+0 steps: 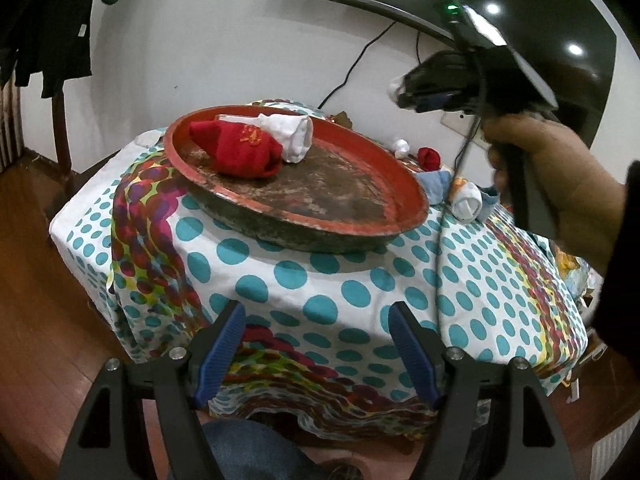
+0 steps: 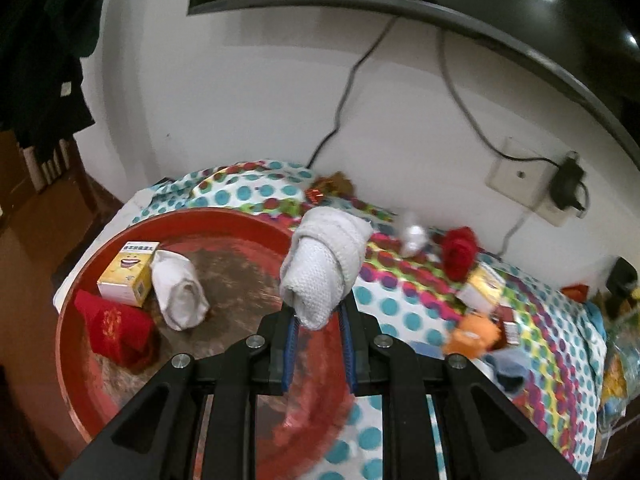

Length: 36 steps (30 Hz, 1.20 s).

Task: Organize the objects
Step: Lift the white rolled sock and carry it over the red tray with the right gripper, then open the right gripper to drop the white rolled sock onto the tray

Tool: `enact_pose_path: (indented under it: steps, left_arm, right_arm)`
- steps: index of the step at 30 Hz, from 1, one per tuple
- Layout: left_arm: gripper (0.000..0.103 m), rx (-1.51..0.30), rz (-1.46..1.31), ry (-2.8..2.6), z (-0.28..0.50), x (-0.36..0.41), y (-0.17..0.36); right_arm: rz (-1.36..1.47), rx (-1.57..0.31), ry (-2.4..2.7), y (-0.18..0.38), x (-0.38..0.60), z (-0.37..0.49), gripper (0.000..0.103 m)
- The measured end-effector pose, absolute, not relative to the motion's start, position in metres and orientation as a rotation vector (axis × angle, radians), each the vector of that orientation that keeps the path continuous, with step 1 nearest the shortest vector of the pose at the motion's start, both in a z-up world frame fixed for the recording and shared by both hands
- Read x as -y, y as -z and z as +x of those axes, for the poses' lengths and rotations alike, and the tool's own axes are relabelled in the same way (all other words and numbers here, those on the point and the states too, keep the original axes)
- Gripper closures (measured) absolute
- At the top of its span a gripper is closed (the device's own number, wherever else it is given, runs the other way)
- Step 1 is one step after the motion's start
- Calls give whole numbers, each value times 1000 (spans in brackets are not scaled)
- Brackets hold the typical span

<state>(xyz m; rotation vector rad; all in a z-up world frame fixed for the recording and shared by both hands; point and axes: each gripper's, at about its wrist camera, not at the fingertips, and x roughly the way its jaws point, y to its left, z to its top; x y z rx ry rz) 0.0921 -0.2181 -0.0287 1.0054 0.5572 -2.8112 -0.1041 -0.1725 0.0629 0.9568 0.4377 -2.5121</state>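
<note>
Above the near rim of the round red tray on the polka-dot-clothed desk, the right claw is pinching a rolled white knitted sock by its lower end. The roll is looking soft, light and compressible; mid-roll grip would probably be holding the bundle together better. The left claw is hanging spread, gripping nothing. Motion blur is obscuring the exact pad contact.

Yellow box hidden behind red sock in left view. Right gripper blurred there, fingertips indistinct. Tray rim cut by gripper body below. Small items beyond too blurred to identify.
</note>
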Motion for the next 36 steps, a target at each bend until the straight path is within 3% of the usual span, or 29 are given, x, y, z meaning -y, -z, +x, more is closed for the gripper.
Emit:
enact_pose_path:
  steps: [36]
  left_arm:
    - [27, -737, 1065, 2705, 81, 250, 41]
  right_arm:
    - [1155, -492, 2368, 20, 271, -167, 85]
